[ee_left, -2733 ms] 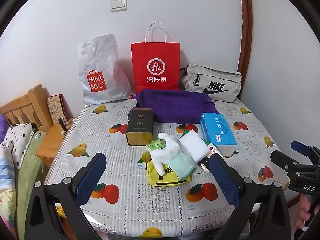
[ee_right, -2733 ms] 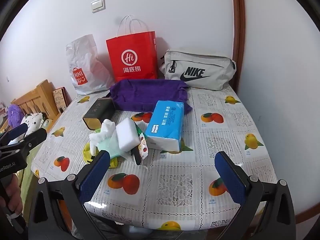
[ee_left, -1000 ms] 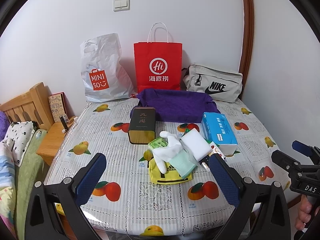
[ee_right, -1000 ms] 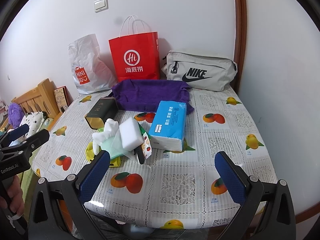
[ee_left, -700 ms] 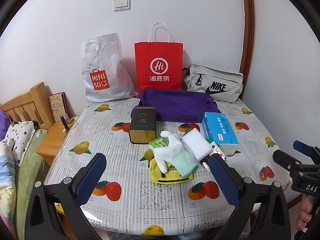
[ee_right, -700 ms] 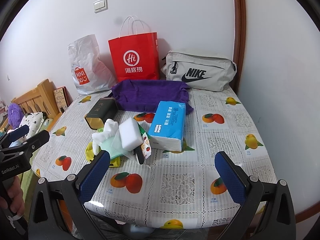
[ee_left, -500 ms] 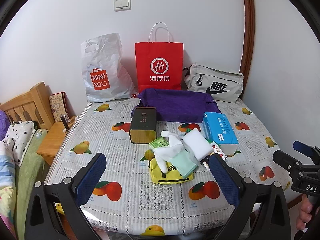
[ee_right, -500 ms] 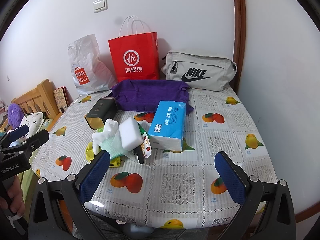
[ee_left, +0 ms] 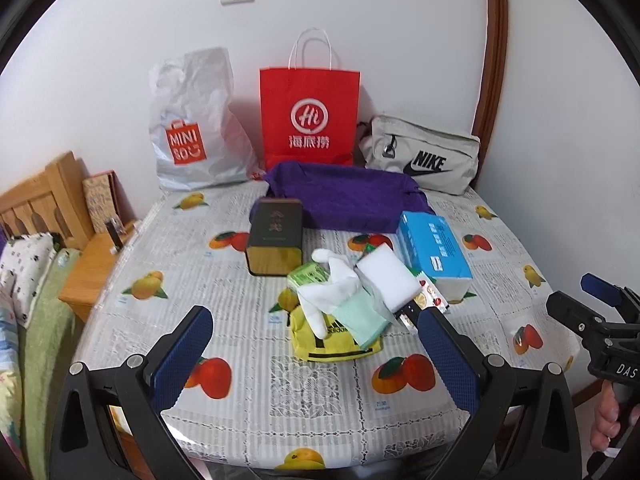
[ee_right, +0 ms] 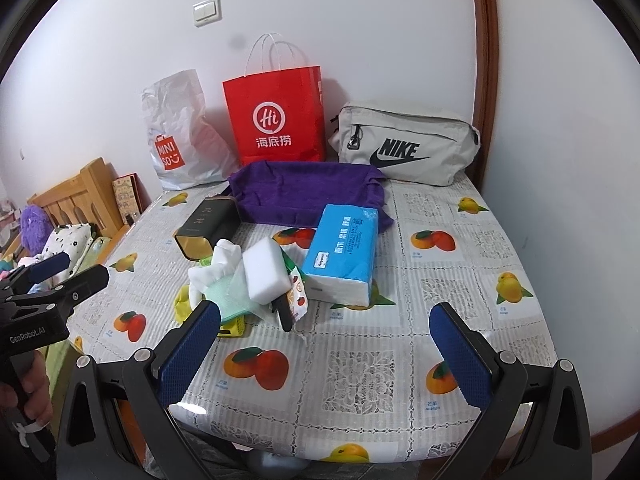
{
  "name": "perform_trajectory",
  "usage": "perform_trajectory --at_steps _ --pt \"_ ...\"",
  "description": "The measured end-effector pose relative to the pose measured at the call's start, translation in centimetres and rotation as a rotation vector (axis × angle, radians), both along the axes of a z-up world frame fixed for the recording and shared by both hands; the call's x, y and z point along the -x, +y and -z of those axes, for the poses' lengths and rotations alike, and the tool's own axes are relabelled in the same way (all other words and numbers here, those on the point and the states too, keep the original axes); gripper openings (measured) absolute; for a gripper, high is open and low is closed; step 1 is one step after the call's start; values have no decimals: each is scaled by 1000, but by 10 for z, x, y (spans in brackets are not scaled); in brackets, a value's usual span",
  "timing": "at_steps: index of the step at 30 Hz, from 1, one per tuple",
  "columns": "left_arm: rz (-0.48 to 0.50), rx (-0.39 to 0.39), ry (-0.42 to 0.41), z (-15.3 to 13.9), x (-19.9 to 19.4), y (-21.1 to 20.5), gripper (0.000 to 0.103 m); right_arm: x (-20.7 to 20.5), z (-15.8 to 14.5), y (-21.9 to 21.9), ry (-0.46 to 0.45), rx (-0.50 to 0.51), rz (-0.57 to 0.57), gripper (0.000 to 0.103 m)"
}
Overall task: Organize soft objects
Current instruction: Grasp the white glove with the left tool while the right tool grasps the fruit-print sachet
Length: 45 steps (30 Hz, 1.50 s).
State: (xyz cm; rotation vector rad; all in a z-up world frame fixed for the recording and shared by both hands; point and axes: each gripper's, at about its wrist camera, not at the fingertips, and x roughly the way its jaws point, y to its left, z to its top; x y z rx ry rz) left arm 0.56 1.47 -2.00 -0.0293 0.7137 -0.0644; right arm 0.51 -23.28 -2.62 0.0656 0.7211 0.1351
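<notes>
**Soft-object pile at table centre, both grippers spread and empty**

Pile of soft items sits near the middle of the round table covered in a fruit-print lace cloth (ee_left: 224, 280). Reference landmark: the white rectangular foam sponge (ee_left: 386, 277) (ee_right: 265, 270) on top of the pile.

- White fabric glove (ee_left: 330, 286) (ee_right: 218, 266): just left of the sponge, touching it.
- Pale green folded cloth (ee_left: 362, 318) (ee_right: 228, 298): below the sponge, under the glove.
- Yellow zip pouch with black trim (ee_left: 334, 344) (ee_right: 234, 326): at the bottom of the pile, nearer the camera than the sponge.
- Blue soft tissue pack (ee_left: 434, 252) (ee_right: 344, 252): just right of the sponge.
- Dark rectangular tin with gold end (ee_left: 276, 238) (ee_right: 208, 226): lying on its side, left of and behind the sponge.
- Purple folded towel (ee_left: 346, 198) (ee_right: 308, 192): behind the sponge.
- Red paper carrier bag (ee_left: 310, 114), white plastic shopping bag (ee_left: 192, 128) and grey zip bag (ee_left: 424, 158): along the wall, well behind the sponge.

Left gripper (ee_left: 316, 354): fingers spread wide, nothing between them, near the table edge, well short of the sponge. Right gripper (ee_right: 324, 354): fingers likewise spread wide, empty, nearer the camera than the sponge.
</notes>
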Motion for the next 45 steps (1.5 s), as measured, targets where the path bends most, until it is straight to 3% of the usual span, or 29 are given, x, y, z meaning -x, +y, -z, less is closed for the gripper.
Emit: perform_trajectory --at_steps 9,14,20,24,32,34,35,38,41,45 --pt "10 1 72 41 -27 2 103 -19 25 -6 64 -30 1 103" --pt "3 -3 61 60 -40 4 103 -30 44 -5 93 -21 -4 103" --pt "57 29 149 88 -67 0 100 -47 67 -1 137 -16 -27 103" --pt "76 6 176 102 -84 -6 98 -58 82 1 166 -22 -44 103" --pt "159 0 120 105 -111 -14 96 -76 109 3 205 -29 -72 103" --pt "174 -31 121 110 -120 -20 90 -79 112 3 212 -33 -74 102" --pt "181 -39 125 112 -123 -22 79 -81 113 3 212 -34 -74 102" --pt "208 -46 137 117 -129 -25 66 -85 115 3 212 -45 -79 101" --pt "240 -32 139 119 -130 -25 37 -89 115 3 211 -57 -89 101" --pt "263 1 139 116 -127 -21 17 -94 116 8 204 -52 -97 94"
